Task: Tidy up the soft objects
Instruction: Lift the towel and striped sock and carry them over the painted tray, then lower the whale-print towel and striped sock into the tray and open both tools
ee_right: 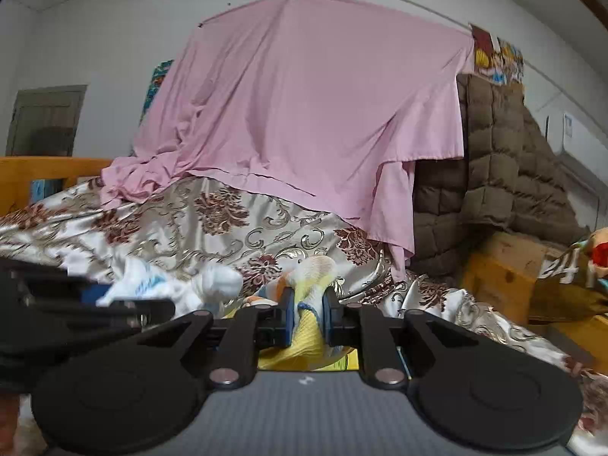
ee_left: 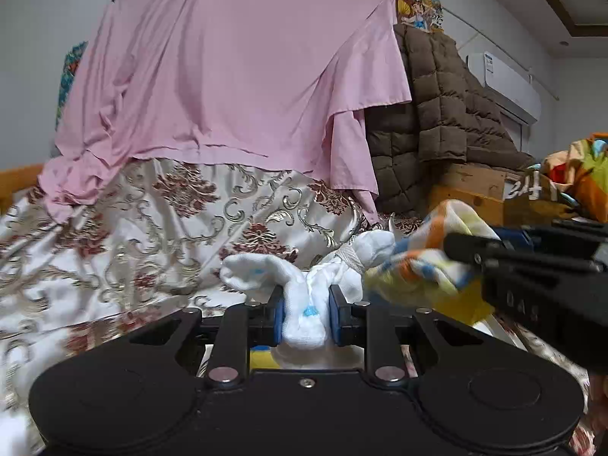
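A large pink sheet is hung across the back wall and is draped down onto a floral satin bedspread. A brown quilted blanket is piled to the right of the sheet, above a wooden box. The left gripper is seen nearly closed, its blue pads pressed on a white sock with blue dots, held above the bedspread. The right gripper is seen almost fully closed, clamped on a yellow patterned sock with orange and blue patches. The 2 socks are held side by side and appear joined near a knotted white part, though this cannot be told for certain.
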Available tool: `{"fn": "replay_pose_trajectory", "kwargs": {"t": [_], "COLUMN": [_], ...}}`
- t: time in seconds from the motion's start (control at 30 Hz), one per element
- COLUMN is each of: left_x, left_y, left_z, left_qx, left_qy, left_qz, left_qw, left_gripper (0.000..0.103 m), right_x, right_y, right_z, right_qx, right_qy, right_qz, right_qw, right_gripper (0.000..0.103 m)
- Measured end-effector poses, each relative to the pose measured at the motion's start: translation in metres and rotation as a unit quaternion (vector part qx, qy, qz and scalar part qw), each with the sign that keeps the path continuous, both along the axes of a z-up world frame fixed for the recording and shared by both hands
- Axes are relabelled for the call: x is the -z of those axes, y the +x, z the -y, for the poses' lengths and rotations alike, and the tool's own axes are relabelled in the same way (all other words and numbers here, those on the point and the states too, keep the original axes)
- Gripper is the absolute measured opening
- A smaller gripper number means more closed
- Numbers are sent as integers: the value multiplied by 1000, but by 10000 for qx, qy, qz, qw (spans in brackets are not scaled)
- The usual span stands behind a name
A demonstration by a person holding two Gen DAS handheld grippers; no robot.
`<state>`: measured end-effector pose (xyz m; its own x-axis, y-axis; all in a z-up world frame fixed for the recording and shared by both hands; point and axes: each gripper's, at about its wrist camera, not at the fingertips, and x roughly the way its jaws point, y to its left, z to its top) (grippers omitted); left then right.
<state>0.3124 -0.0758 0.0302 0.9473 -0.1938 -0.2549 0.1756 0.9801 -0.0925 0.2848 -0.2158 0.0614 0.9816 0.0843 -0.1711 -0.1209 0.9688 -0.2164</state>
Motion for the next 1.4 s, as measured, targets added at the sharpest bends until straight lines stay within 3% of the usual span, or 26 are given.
{"fn": "replay_pose_trajectory", "kwargs": {"t": [0.2,0.37,0.57,0.7,0.83,1.03,1.1,1.13,1.4], "left_x": [16,29,45,49,50,49,48,47,40], "left_y": [74,115,130,130,129,129,128,127,109], "left_z": [13,24,37,47,52,47,45,44,31], "left_qx": [7,91,173,240,254,176,138,102,-15], "left_qy": [-124,-115,55,334,372,241,189,192,-125], "left_qz": [-428,-838,-1118,-1178,-1234,-1272,-1290,-1275,-1091], "left_qw": [9990,9964,9936,9922,9913,9914,9914,9916,9940], "left_gripper": [24,25,25,25,29,45,61,64,78], "right_x": [11,32,54,58,58,58,57,57,49], "right_y": [65,87,89,87,85,79,75,73,48], "right_z": [18,26,35,44,49,55,55,56,57], "right_qx": [36,38,159,217,254,264,263,264,287], "right_qy": [71,82,142,294,315,369,356,360,530], "right_qz": [-458,-886,-1186,-1331,-1374,-1395,-1386,-1371,-1181], "right_qw": [9989,9960,9927,9904,9897,9892,9894,9895,9912], "right_gripper": [16,17,18,23,28,39,44,48,70]}}
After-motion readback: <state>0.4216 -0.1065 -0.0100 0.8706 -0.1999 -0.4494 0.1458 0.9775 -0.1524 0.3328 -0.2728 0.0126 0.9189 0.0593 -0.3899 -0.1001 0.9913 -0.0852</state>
